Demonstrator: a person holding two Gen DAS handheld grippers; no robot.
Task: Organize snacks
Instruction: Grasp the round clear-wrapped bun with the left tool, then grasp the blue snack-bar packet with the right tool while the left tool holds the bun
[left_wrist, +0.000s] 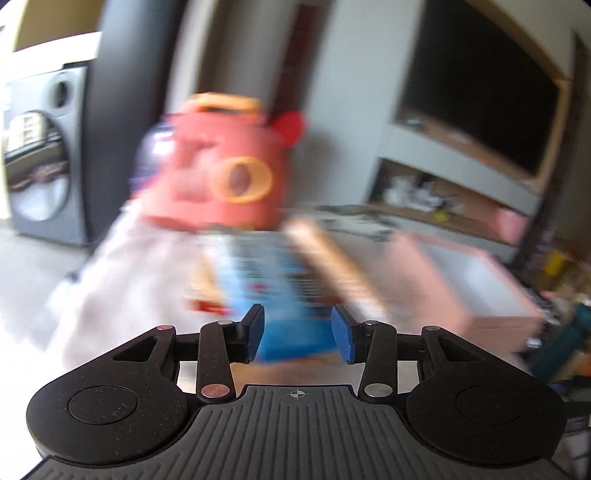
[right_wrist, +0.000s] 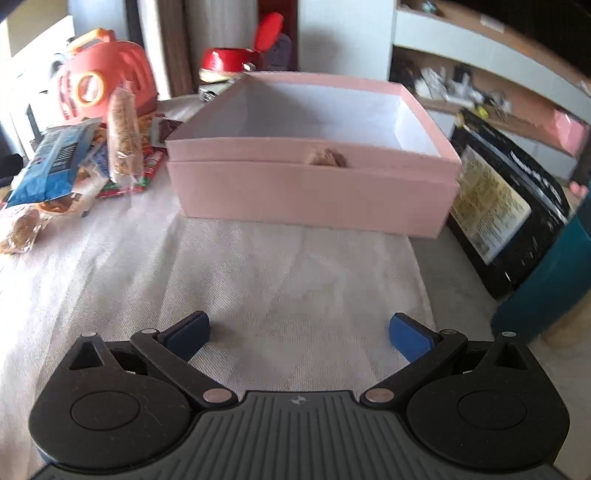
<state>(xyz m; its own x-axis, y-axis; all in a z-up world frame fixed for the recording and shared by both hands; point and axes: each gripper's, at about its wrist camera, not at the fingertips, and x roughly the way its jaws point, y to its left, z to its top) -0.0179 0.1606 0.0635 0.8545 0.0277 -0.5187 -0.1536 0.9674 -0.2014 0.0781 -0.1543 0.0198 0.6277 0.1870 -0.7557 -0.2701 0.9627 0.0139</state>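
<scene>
- A white cloth (right_wrist: 280, 266) covers the table; a shelf unit stands behind.
- Pink box (right_wrist: 314, 184) sits mid-table, open, one brown snack (right_wrist: 327, 158) inside at its near wall.
- Snack pile (right_wrist: 74, 166) lies at the left edge, by a red jug (right_wrist: 107, 85).
- Left claw (left_wrist: 297, 334), blurred, seems clamped on a blue packet (left_wrist: 280, 295).
- Right claw (right_wrist: 299, 338) hangs wide apart, empty, over the cloth.
</scene>
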